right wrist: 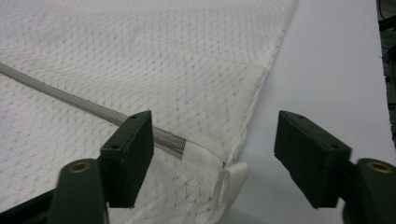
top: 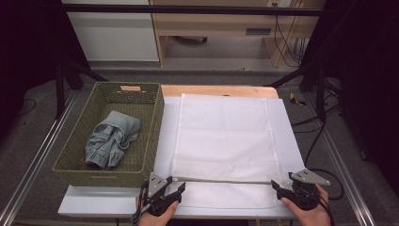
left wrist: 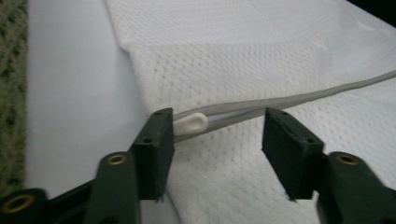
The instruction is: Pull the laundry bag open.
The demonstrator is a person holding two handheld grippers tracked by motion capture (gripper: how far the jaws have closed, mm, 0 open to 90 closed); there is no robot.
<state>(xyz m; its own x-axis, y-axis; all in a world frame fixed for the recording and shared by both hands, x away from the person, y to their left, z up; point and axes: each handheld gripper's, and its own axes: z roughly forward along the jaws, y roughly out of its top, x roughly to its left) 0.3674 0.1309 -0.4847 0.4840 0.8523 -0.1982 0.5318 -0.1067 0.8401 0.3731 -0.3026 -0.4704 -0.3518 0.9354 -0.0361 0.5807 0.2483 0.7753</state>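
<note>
A white mesh bag (top: 226, 136) lies flat on the white table top (top: 294, 146), its grey zipper (top: 226, 180) running along the near edge. My left gripper (top: 178, 184) rests at the bag's near left corner, open. In the left gripper view the white zipper pull (left wrist: 190, 123) lies between the jaws, right beside the left one, with my left gripper (left wrist: 217, 140) not pressing on it. My right gripper (top: 276, 185) sits open at the near right corner. In the right gripper view my right gripper (right wrist: 212, 149) straddles the zipper's end tab (right wrist: 201, 156) and the bag's edge.
A green woven basket (top: 157, 122) stands left of the bag, touching the table's left side, with a crumpled denim garment (top: 112, 139) inside. Metal rails run along both sides. Beyond the table's far edge are a floor, cabinets and cables.
</note>
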